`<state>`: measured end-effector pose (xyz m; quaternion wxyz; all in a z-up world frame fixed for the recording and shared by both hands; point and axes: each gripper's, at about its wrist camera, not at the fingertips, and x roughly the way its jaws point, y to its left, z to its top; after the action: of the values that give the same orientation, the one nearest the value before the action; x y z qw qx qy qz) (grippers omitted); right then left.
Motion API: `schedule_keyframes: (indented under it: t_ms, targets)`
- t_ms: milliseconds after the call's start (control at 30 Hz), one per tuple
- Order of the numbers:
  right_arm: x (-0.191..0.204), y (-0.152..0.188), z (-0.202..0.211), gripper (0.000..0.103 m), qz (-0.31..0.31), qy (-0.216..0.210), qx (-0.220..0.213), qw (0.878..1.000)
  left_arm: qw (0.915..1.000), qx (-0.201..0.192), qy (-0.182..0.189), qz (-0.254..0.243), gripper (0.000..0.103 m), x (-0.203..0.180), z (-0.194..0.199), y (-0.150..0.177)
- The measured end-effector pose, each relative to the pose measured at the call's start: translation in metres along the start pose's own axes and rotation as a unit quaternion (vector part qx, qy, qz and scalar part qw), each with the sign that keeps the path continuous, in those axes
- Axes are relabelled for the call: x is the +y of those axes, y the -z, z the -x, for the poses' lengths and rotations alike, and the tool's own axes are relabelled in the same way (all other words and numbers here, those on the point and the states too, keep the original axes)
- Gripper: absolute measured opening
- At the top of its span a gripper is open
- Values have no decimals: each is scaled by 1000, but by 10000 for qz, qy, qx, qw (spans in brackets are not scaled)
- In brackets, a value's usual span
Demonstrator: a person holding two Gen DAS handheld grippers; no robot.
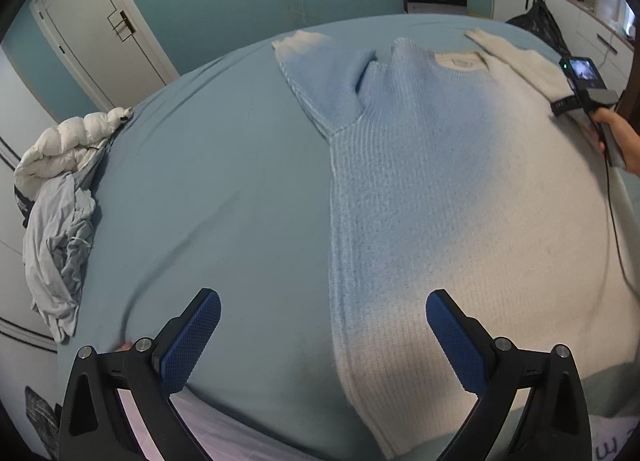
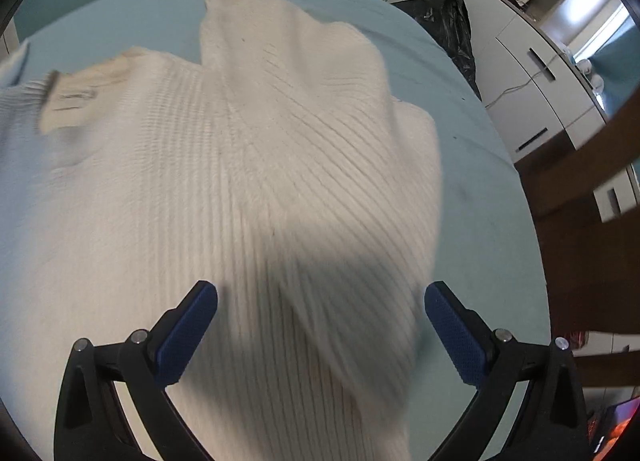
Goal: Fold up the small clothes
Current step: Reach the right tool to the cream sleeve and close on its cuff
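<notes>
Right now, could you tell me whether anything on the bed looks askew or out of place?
The blue-and-cream ribbed knit sweater lies mostly flat, but its blue sleeve is already folded in, the cream sleeve not. Crumpled clothes sit at the bed's edge.

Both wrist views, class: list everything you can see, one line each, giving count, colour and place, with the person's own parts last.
sweater: one, blue fading to cream, spread flat on the bed, sleeves angled out near the collar
bed sheet: one, teal, covering the bed
puffy jacket: one, white, at the bed's left edge
crumpled cloth: one, pale grey, below the jacket
door: one, white, in the teal wall
black bag: one, beside the bed's right side
cabinets: white, along the right wall
left tongs: open, blue pads, over the sweater's left edge
right tongs: open, blue pads, over the cream side
hand: one, holding the right tongs' handle
</notes>
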<state>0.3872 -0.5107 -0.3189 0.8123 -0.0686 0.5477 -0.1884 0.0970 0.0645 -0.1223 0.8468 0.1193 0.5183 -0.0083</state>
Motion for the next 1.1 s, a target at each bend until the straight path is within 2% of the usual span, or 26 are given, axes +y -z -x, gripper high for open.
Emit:
schedule_keyframes:
  t_ms: [33, 67, 100, 133, 167, 233, 333, 367, 433, 500, 533, 567, 600, 633, 667, 700, 733, 833, 867, 900, 933, 967, 1033, 1100]
  targets:
    - [-1, -4, -10, 85, -29, 124, 64, 9999, 10000, 33, 10, -11, 103, 0, -2, 0]
    - [-4, -6, -17, 80, -133, 82, 98, 9998, 10000, 64, 27, -19, 103, -1, -5, 0]
    - [-11, -6, -14, 70, -278, -65, -29, 9996, 10000, 86, 36, -26, 103, -3, -6, 0]
    - [-18, -5, -8, 41, -309, -125, -96, 9994, 9999, 103, 53, -34, 103, -4, -6, 0]
    - [-24, -3, -3, 18, -337, -101, -114, 9993, 9999, 103, 70, -43, 103, -4, -5, 0]
    - [-50, 0, 9, 14, -674, -262, -235, 9971, 10000, 25, 60, -72, 103, -5, 2, 1]
    - [-114, 15, 39, 12, -1485, -418, -711, 9855, 9998, -146, 29, -95, 103, -3, 13, 2]
    - [-144, 25, 43, 12, -1789, -516, -778, 9794, 9998, -194, 36, -95, 103, -2, 17, 2]
    - [-189, 41, 33, 13, -2245, -701, -582, 9702, 9996, -259, 46, -98, 103, -1, 22, 2]
    - [-227, 65, 11, 41, -2639, -755, -62, 9616, 9995, -295, 73, -99, 103, 0, 25, 3]
    - [-241, 77, -9, 72, -2817, -823, 465, 9548, 9994, -320, 84, -100, 103, 1, 26, 2]
    - [-256, 95, -27, 79, -3070, -849, 1075, 9418, 9993, -339, 82, -105, 103, 2, 26, 2]
    - [-266, 109, -33, 79, -3327, -961, 1273, 9294, 9993, -355, 74, -109, 103, 2, 27, 2]
    - [-277, 124, -30, 79, -3697, -1398, 1135, 9115, 9993, -356, 60, -108, 103, 2, 26, 2]
    - [-279, 127, -21, 79, -3755, -1537, 942, 9091, 9993, -345, 56, -95, 103, 2, 25, 2]
    - [-278, 127, -14, 79, -3698, -1490, 818, 9134, 9994, -322, 61, -83, 103, 2, 24, 2]
    - [-269, 119, 5, 79, -3438, -1182, 524, 9301, 9995, -287, 76, -73, 103, 3, 22, 1]
    - [-237, 95, 44, 79, -2782, -766, -173, 9573, 9997, -228, 34, -59, 103, 1, 17, -2]
    - [-218, 79, 59, 79, -2496, -668, -492, 9648, 9998, -212, 19, -55, 103, 0, 14, -4]
    - [-206, 72, 67, 79, -2379, -590, -630, 9674, 9998, -204, 6, -49, 103, -1, 13, -5]
    - [-186, 55, 73, 84, -2179, -437, -813, 9716, 9998, -195, -16, -38, 103, -2, 11, -7]
    - [-170, 42, 72, 89, -2024, -387, -842, 9749, 9998, -177, -42, -29, 103, -3, 9, -10]
    - [-131, 13, 54, 89, -1446, -390, -572, 9871, 9999, -134, -73, -44, 103, -6, 5, -11]
    - [-107, -4, 36, 89, -1039, -428, -375, 9930, 9999, -95, -96, -78, 103, -8, 1, -12]
